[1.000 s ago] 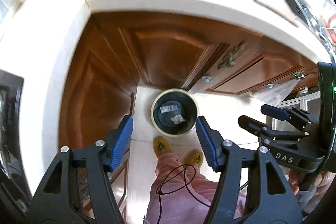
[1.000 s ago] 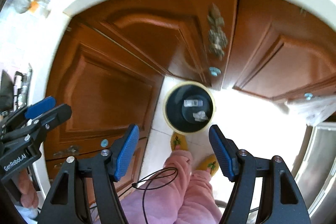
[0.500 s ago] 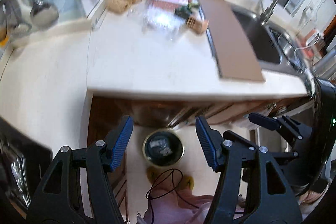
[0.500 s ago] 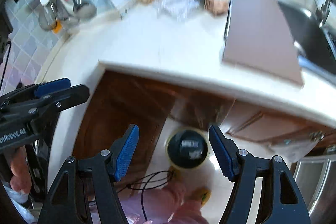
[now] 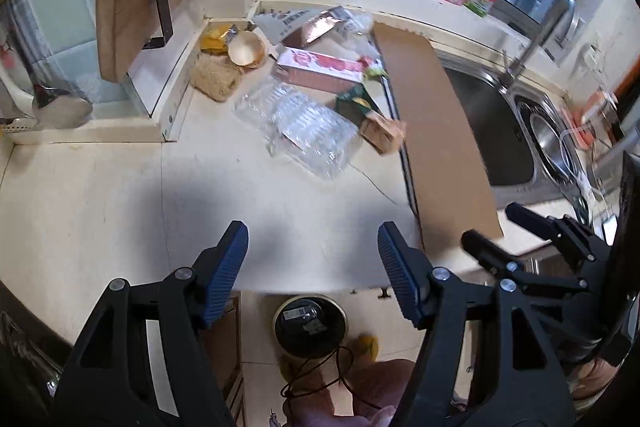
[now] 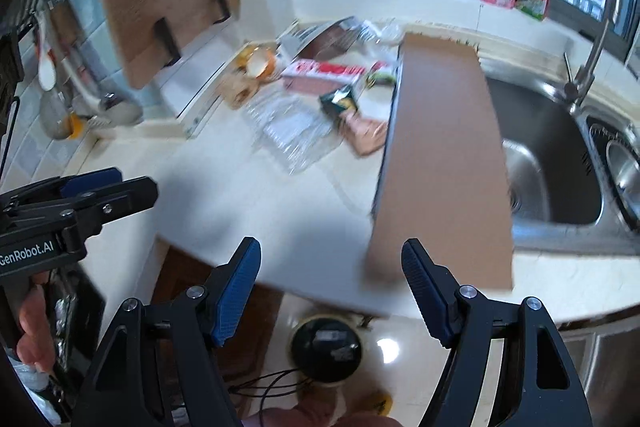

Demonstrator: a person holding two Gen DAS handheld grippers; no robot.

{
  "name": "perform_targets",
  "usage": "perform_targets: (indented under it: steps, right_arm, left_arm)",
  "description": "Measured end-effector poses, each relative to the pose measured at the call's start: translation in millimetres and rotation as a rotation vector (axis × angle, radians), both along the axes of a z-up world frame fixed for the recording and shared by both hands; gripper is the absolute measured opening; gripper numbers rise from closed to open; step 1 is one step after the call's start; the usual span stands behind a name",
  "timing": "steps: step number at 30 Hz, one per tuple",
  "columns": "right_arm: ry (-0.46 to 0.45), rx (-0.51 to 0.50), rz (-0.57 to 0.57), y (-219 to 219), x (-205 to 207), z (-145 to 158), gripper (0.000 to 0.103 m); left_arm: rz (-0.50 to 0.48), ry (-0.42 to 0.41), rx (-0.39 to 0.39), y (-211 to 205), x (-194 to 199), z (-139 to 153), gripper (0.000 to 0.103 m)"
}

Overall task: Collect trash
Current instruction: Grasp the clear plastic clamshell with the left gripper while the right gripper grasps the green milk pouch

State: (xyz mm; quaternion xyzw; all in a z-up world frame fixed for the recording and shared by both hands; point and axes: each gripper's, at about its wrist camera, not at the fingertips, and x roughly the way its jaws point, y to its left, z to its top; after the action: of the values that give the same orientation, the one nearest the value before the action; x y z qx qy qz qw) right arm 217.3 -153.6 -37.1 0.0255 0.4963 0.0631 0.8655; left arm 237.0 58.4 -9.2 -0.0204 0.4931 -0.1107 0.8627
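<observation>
Both tools were held up over the front edge of the white counter [image 5: 120,195]. The left gripper [image 5: 312,239] was wide open, and nothing sat between its blue pads. The right gripper [image 6: 331,259] was wide open too and held nothing.

The trash lay in a pile near the back edge of the counter. There was a clear plastic tray [image 5: 304,123], a pink box [image 5: 320,67] behind it, a small brown carton [image 5: 382,135] just beside the tray, a dark green wrapper [image 5: 354,103], an eggshell [image 5: 245,49] and a yellow wrapper [image 5: 214,37] near the back left corner. A long brown board [image 5: 432,131] lay from the back edge to the front edge, between the trash and the metal sink [image 5: 492,139].

The trash bin [image 5: 310,323] stood on the floor below the front edge. It was round and dark inside, with some bits already in it. In the right wrist view the bin [image 6: 326,349] sat low between the two fingers.
</observation>
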Motion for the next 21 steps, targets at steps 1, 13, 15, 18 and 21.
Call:
perform_targets:
  steps: [1, 13, 15, 18, 21]
  right_arm:
    - [-0.001, -0.007, 0.002, -2.7, 10.5, -2.9, 0.074]
    - [0.056, -0.05, 0.222, -10.6, 187.2, -57.9, 0.074]
    - [0.087, -0.064, 0.285, -9.3, 214.5, -75.1, 0.074]
    - [0.134, -0.073, 0.368, -5.1, 243.6, -100.2, 0.074]
    - [0.156, -0.108, 0.449, 2.0, 260.2, -120.7, 0.07]
  left_arm:
    - [0.01, 0.006, -0.001, 1.0, 8.1, -2.8, 0.065]
    - [0.273, 0.143, 0.011, -1.2, 123.5, -57.7, 0.065]
    - [0.306, 0.16, 0.016, -4.1, 135.3, -65.7, 0.065]
    - [0.345, 0.187, 0.016, -8.4, 150.6, -78.4, 0.065]
    - [0.361, 0.207, 0.014, -14.4, 160.8, -87.0, 0.065]
